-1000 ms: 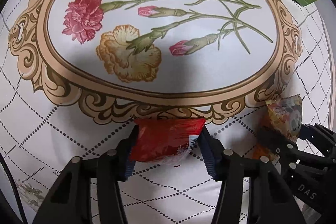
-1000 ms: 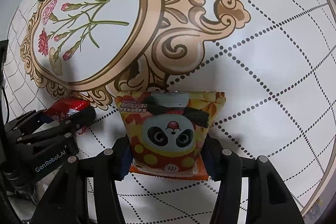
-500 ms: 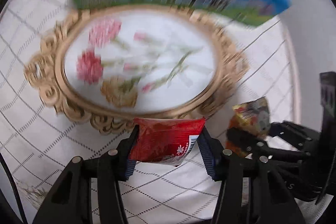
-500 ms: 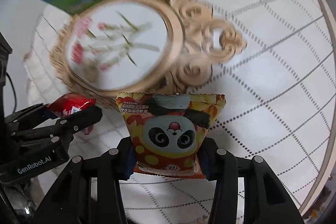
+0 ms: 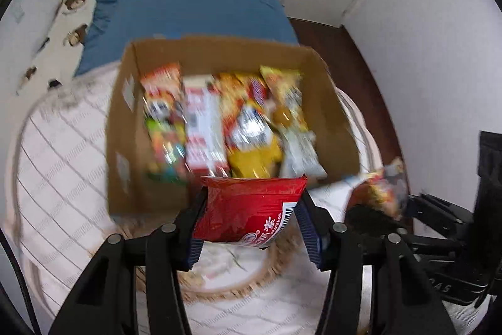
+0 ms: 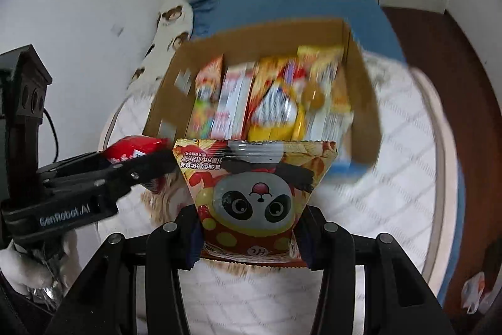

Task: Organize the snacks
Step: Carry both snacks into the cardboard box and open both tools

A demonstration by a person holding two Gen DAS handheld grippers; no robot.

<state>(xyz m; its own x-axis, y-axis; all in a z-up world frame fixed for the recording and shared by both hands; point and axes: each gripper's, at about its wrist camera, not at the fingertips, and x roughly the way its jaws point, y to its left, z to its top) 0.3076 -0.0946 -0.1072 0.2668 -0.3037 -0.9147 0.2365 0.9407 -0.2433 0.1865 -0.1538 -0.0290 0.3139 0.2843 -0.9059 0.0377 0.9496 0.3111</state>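
Observation:
My left gripper [image 5: 251, 228] is shut on a red snack packet [image 5: 251, 209] and holds it above the table, just in front of an open cardboard box [image 5: 125, 171]. The box holds several upright snack bags [image 5: 238, 121]. My right gripper [image 6: 248, 244] is shut on an orange panda snack bag [image 6: 255, 197], also lifted, just short of the same box [image 6: 166, 102]. The left gripper and its red packet [image 6: 135, 148] show at the left of the right wrist view. The panda bag [image 5: 379, 193] shows at the right of the left wrist view.
The box stands on a round table with a white quilted cloth [image 5: 56, 165]. Behind it is a bed with a blue sheet [image 5: 194, 8], a long white pillow [image 5: 59, 30] and white walls. Dark wooden floor [image 6: 439, 52] lies to the right.
Both grippers have lifted off the tablecloth with their packets and tilted up. The view went from the flower pattern to the cardboard box and the room behind it.

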